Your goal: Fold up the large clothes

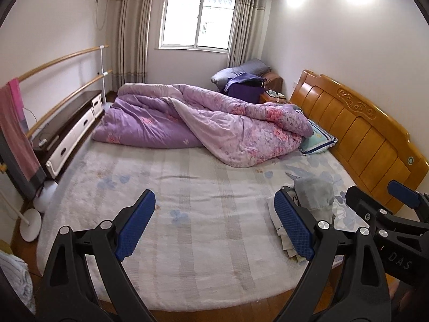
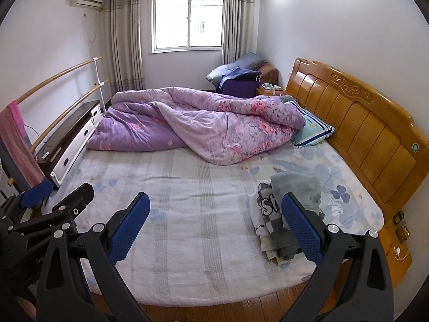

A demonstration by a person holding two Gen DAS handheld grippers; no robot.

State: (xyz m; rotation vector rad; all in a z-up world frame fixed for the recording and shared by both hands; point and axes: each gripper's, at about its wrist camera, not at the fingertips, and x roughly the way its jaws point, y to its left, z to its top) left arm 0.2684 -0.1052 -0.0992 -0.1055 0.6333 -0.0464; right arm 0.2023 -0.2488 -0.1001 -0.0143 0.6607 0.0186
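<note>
A: Going left to right, what's there?

B: The left gripper (image 1: 214, 225) hangs over bare bed (image 2: 187, 187), jaws wide apart, holding nothing. The right gripper (image 2: 214, 228) sits beside it, just as wide, also empty.

A: And the clothes?

B: The heap of clothes (image 2: 284, 214) lies to the right, near the headboard (image 2: 362, 123); its long axis seems to run away from the cameras, though the right finger hides part. The right gripper is nearer, not touching.
</note>
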